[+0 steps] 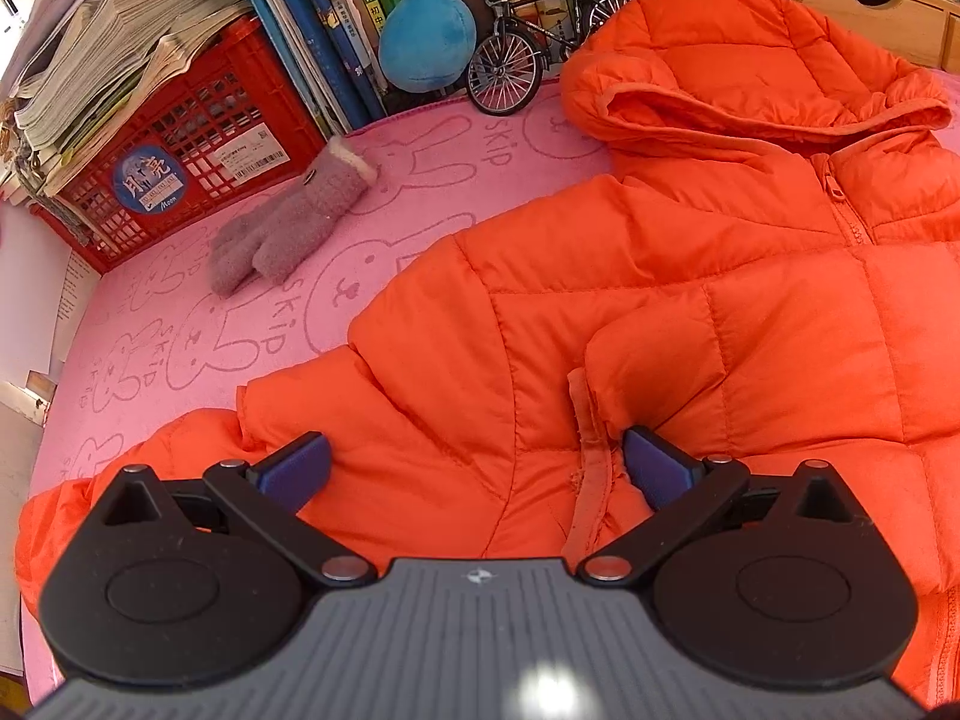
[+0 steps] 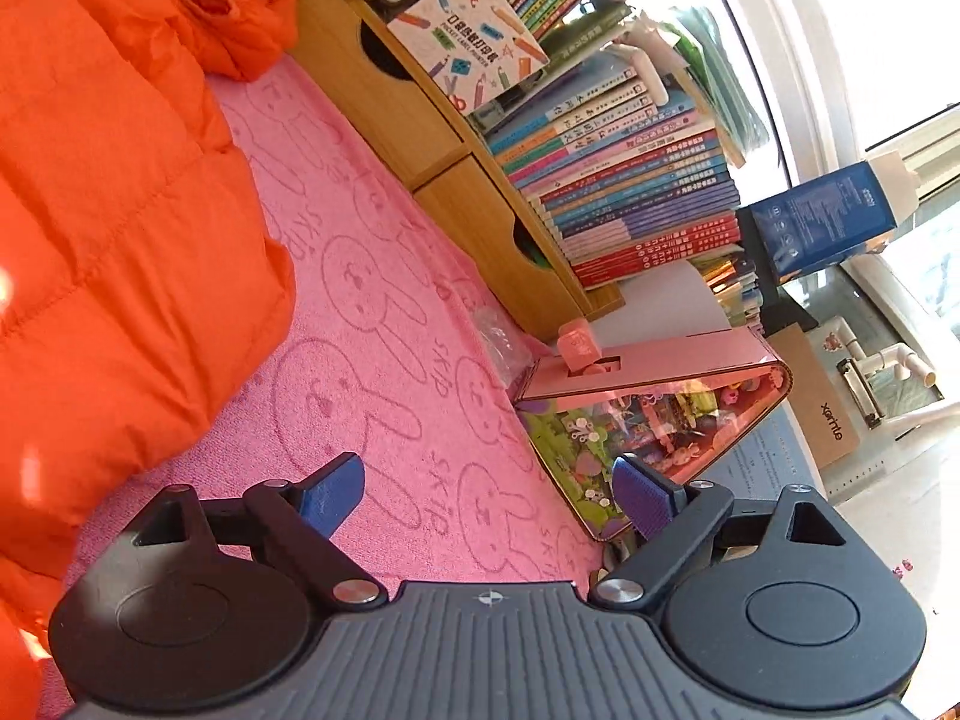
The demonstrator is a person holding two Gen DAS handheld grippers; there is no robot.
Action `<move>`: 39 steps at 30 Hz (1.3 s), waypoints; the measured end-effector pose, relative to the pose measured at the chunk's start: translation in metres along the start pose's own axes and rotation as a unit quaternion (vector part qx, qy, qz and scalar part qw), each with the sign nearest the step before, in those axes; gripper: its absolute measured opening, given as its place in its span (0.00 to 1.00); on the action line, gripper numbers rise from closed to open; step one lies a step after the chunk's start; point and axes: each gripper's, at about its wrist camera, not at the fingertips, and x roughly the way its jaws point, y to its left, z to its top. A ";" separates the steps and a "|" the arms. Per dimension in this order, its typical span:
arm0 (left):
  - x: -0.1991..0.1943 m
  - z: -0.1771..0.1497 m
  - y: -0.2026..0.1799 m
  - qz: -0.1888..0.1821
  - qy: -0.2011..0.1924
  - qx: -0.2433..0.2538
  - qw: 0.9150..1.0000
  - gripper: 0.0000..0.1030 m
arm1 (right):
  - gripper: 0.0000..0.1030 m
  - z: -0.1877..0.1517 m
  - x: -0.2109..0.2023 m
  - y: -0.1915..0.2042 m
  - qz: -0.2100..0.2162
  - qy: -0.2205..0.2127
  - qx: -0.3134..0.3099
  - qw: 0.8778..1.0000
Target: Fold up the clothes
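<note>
While our left gripper (image 1: 474, 468) hovers with fingers spread over the orange jacket (image 1: 690, 300) lying on the pink towel (image 1: 390, 204), our right gripper (image 2: 480, 498) also stands wide apart, empty above towel, jacket at its left.

Orange jacket (image 1: 660, 300) hem beyond the lower edge

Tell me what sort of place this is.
Probably a child's study desk at home: rows of books, a model bicycle, and a pink rabbit-print towel under the orange jacket.
</note>
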 end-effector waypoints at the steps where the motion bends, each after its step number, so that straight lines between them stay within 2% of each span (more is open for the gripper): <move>1: -0.001 0.004 0.001 0.001 0.011 -0.001 1.000 1.00 | 0.88 0.003 -0.009 -0.002 0.006 -0.003 0.009 1.000; 3: -0.005 0.010 0.003 0.005 0.030 -0.005 1.000 1.00 | 0.90 0.009 -0.030 -0.004 0.027 -0.012 0.027 0.999; 5: -0.014 0.012 0.009 0.003 0.031 -0.018 0.999 1.00 | 0.93 0.016 -0.051 -0.002 0.050 -0.021 0.037 0.998; 10: -0.034 0.009 0.042 -0.015 0.032 -0.081 0.996 1.00 | 0.96 0.033 -0.101 0.011 0.113 -0.035 0.053 0.992; 13: -0.040 0.000 0.072 -0.011 0.040 -0.131 0.991 1.00 | 0.96 0.043 -0.124 0.021 0.135 -0.045 0.046 0.989; 18: -0.046 -0.030 0.137 0.020 0.052 -0.214 0.975 1.00 | 0.98 0.059 -0.144 0.029 0.132 -0.060 0.037 0.989; 22: -0.041 -0.069 0.202 0.058 0.076 -0.290 0.952 1.00 | 0.99 0.068 -0.149 0.031 0.123 -0.056 0.034 0.990; 27: -0.023 -0.124 0.288 0.119 0.118 -0.404 0.899 1.00 | 0.99 0.074 -0.151 0.037 0.112 -0.027 0.032 0.993; 31: -0.009 -0.155 0.339 0.120 0.124 -0.477 0.862 1.00 | 0.99 0.077 -0.162 0.049 0.105 -0.005 0.016 0.994; 33: -0.002 -0.161 0.354 0.113 0.119 -0.498 0.851 1.00 | 0.99 0.079 -0.171 0.056 0.104 -0.008 -0.001 0.995; 39: 0.025 -0.162 0.366 0.087 0.126 -0.524 0.838 1.00 | 1.00 0.085 -0.204 0.073 0.101 -0.042 -0.065 0.992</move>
